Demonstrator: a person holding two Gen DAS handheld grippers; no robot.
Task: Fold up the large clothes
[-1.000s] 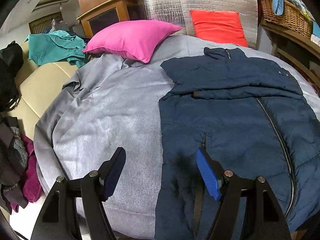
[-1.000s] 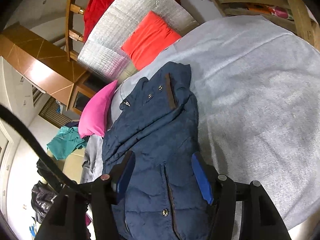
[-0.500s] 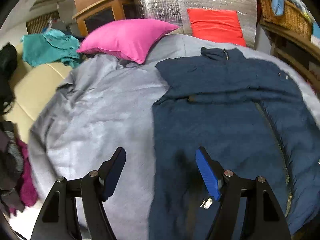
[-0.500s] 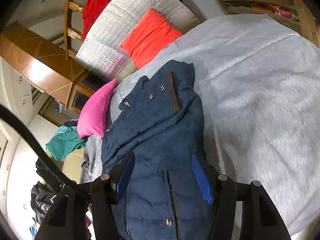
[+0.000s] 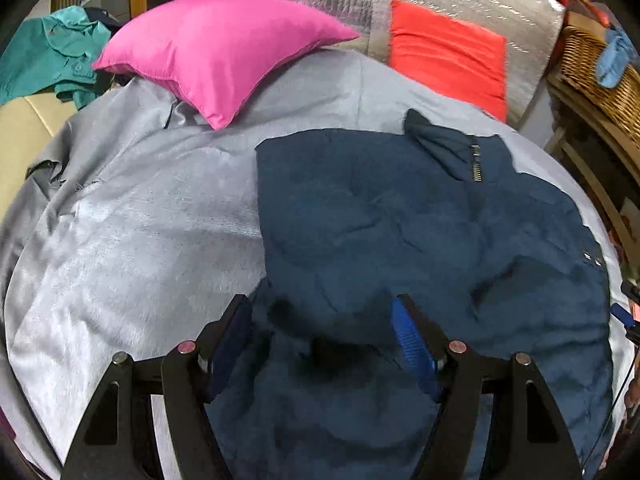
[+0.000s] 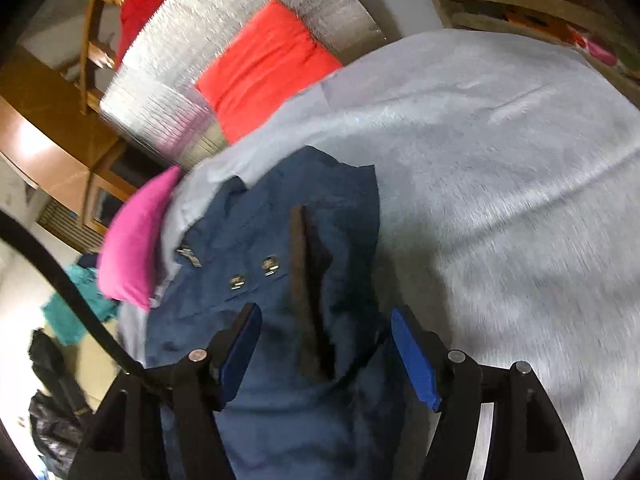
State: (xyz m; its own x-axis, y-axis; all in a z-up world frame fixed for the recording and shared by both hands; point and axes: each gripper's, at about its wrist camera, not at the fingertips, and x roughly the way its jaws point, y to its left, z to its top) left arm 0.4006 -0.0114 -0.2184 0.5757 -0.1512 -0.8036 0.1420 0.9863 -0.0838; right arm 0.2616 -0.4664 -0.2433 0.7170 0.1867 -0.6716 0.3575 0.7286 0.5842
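Where motion blurs it, jacket hem runs off-frame

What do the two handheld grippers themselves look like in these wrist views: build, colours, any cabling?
Both match: the left gripper and right gripper have black angular frames with triangular cut-outs, silver pivot pins, and ribbed blue pads on the inner faces of their fingers. A black cable loops across the right wrist view. No hand or sleeve is clearly visible.

Left tongs gaping above navy jacket on grey sheet; pink pillow beyond.
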